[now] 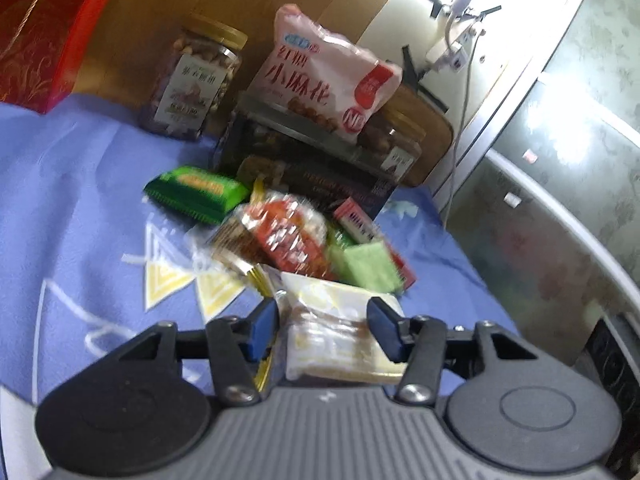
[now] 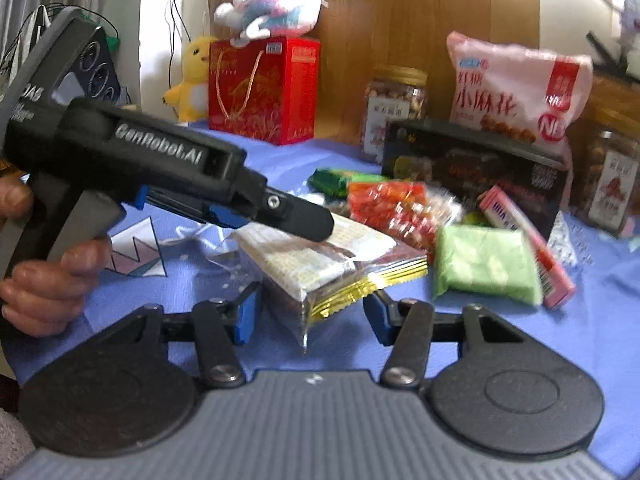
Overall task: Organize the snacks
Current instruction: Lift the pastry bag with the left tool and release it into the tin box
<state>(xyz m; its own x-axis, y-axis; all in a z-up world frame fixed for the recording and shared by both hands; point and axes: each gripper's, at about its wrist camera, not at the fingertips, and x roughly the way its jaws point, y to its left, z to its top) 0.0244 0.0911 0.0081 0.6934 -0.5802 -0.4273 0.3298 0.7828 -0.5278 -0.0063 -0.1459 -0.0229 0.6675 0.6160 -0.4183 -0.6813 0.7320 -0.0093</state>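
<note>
The left gripper [image 1: 324,330] has its fingers on both sides of a clear wafer packet [image 1: 340,344]. Because of blur I cannot tell if the pads press on the packet. In the right wrist view the same gripper [image 2: 316,226] lies over the top of the wafer packet [image 2: 320,264].

The right gripper [image 2: 312,314] has its fingers spread, and the gold-edged corner of the packet lies between them without touching.

Behind the packet a pile of small snacks [image 1: 296,236] lies on the blue cloth [image 1: 80,184], and a green packet [image 2: 486,270] is just beside it. The cloth to the left is free. Farther back a dark box [image 2: 476,164] carries a pink bag [image 2: 516,92] and partly hides one jar [image 1: 396,136].
</note>
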